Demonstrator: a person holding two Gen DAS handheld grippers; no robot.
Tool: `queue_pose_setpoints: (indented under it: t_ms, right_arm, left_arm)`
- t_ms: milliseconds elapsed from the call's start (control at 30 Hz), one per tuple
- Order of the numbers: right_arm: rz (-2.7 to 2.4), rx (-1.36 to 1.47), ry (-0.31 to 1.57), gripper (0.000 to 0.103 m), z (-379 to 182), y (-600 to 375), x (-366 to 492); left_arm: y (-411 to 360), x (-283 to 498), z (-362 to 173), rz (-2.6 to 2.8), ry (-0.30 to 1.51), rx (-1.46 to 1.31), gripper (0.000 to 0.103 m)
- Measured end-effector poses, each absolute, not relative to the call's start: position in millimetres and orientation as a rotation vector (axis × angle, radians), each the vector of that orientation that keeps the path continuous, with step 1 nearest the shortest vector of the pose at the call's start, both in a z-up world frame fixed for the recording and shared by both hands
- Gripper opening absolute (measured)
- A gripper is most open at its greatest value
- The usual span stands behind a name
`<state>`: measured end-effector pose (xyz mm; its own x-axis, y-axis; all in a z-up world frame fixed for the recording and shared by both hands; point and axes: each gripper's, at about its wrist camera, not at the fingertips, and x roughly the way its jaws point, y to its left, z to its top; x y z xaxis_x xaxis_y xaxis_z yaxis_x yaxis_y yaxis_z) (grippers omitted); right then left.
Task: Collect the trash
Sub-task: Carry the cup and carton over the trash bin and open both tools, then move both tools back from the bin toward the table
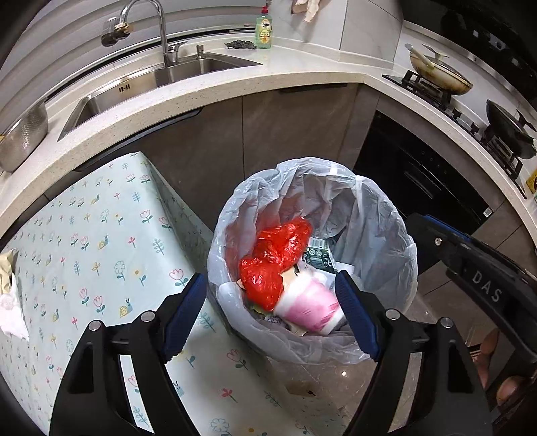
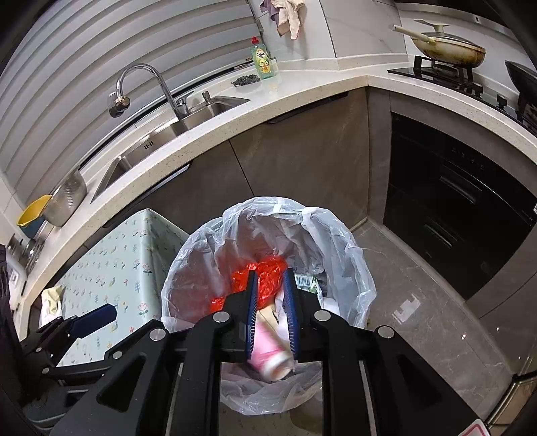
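Observation:
A bin lined with a translucent white bag [image 1: 376,214] [image 2: 339,241] stands on the floor beside the table. Inside it lie a crumpled red plastic bag [image 1: 275,258] [image 2: 238,275], a pink and white cup [image 1: 308,305] [image 2: 268,352] that looks blurred, and some printed packaging [image 1: 317,256]. My left gripper [image 1: 270,285] hangs over the bin's near rim, open wide, with nothing between its blue pads. My right gripper [image 2: 271,273] hovers over the bin's middle, its jaws a narrow gap apart and pressing on nothing; the red bag and cup show through the gap.
A table with a flowered cloth [image 1: 100,251] [image 2: 127,265] is left of the bin, with crumpled paper [image 1: 10,302] at its left edge. Behind are the counter, sink [image 1: 161,77], dish soap [image 1: 264,30], hob with pans [image 1: 439,73] and a dark oven [image 2: 453,208].

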<state>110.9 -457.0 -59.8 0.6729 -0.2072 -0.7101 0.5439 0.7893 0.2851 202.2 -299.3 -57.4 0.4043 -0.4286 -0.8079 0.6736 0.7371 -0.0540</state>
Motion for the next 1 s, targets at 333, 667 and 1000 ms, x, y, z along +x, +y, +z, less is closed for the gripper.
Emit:
queue_pose_setpoints:
  t_ms: [333,667,1000]
  right_arm:
    - [-0.43,0.473,0.694,0.039,-44,-430,99]
    - [-0.384,0.382,0.704,0.053,-27,-375,96]
    - [-0.332,0.294,0.726,0.065,-19,-308,105]
  left_arm:
    - [-262,193,-41,-0.626,0.862,0.27,0.081]
    - [-208,187,-30,-0.524,0.833,0.245,0.081]
    - [-144,185,-27,-0.441,0.835,0.194,0.082]
